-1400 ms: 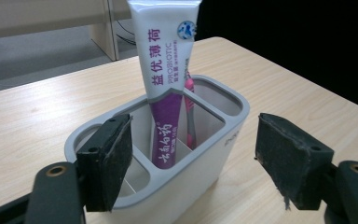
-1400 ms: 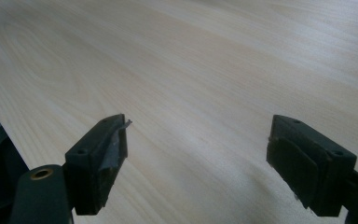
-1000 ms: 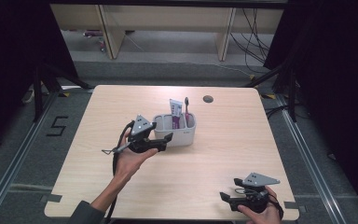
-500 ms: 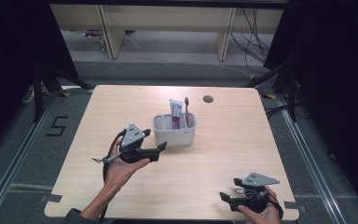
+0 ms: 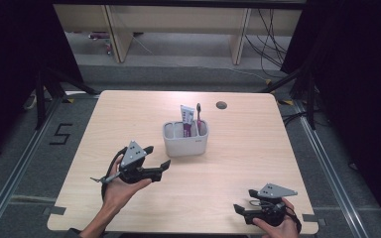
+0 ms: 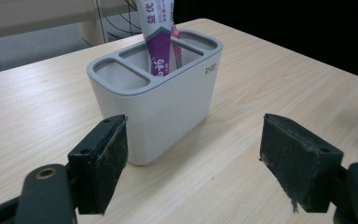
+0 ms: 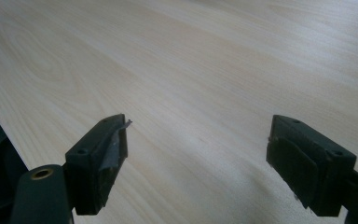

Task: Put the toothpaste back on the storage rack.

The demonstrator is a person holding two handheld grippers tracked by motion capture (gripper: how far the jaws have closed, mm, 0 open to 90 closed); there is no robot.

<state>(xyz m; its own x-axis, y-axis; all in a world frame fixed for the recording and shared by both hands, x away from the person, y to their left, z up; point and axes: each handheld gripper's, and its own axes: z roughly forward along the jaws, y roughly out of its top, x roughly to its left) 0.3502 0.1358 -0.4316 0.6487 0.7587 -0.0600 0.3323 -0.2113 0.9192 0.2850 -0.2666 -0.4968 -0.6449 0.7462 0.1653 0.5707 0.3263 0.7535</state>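
Observation:
A white holder with a grey rim (image 5: 185,140) (image 6: 154,100) stands near the middle of the table. A purple-and-white toothpaste tube (image 5: 187,119) (image 6: 157,32) and a pink toothbrush (image 5: 198,117) stand upright in it. My left gripper (image 5: 158,157) (image 6: 193,163) is open and empty, held off the holder's near left side and pointing at it. My right gripper (image 5: 239,210) (image 7: 198,161) is open and empty too, low over the bare wood near the front right corner.
The light wooden table (image 5: 258,148) has a round cable hole (image 5: 222,105) at the back right. Shelving legs and cables stand on the floor beyond the far edge. A floor mark "5" (image 5: 60,134) lies to the left.
My left gripper has drawn back from the holder toward the front left, its jaws open throughout. The right gripper has stayed where it was.

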